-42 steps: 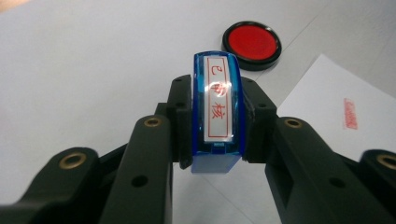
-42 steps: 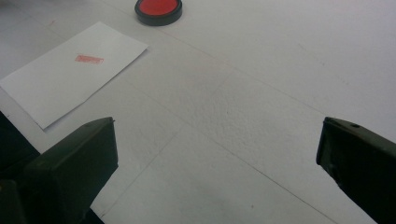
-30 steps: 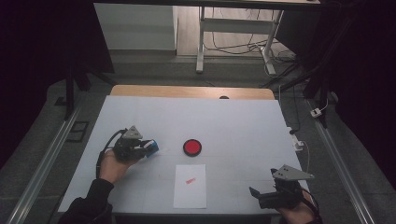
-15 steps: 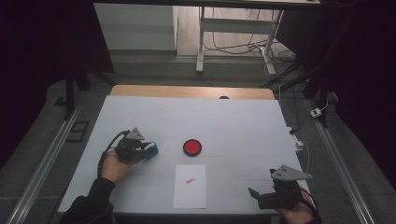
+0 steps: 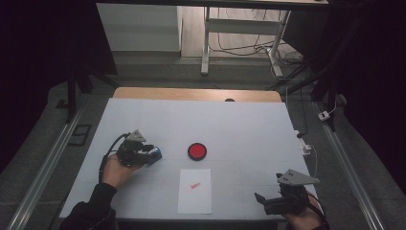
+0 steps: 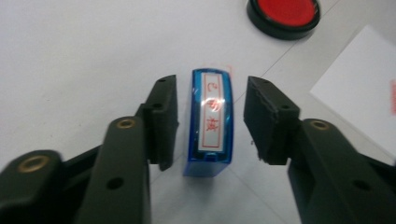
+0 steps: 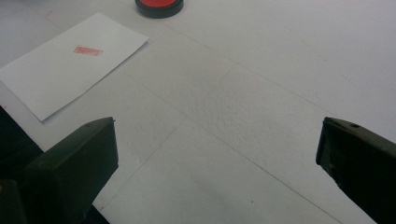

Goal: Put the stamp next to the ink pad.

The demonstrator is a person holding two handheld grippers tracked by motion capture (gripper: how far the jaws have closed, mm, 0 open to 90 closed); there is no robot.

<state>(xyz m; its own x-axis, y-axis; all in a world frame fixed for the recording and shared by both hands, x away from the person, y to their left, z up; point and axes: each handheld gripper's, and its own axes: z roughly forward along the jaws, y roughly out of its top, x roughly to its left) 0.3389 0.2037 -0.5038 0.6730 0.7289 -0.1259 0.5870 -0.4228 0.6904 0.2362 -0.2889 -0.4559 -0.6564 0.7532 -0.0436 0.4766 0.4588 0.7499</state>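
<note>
A blue stamp (image 6: pixel 210 121) with a white label and red characters lies flat on the white table (image 5: pixel 239 129). My left gripper (image 6: pixel 211 83) straddles it. Its jaws have just been opening, and there is a gap between each pad and the stamp. In the high view the stamp (image 5: pixel 156 155) shows at the tip of the left gripper (image 5: pixel 151 152), at the table's left. A round red ink pad (image 5: pixel 197 151) sits in the middle. Below it lies a white sheet (image 5: pixel 195 190) with a red stamped mark (image 5: pixel 195 185). My right gripper (image 5: pixel 261 199) rests open at the front right, nothing between its fingers.
The right gripper view looks along bare table toward the sheet (image 7: pixel 70 60) and the ink pad (image 7: pixel 159 4). A wooden strip (image 5: pixel 196 94) edges the table's far side. A cable and plug (image 5: pixel 306 143) lie at the right edge. Metal rails run along both sides.
The left gripper's jaws look slightly wider around the blue stamp, which now lies on the table. Both hands stay where they were.
</note>
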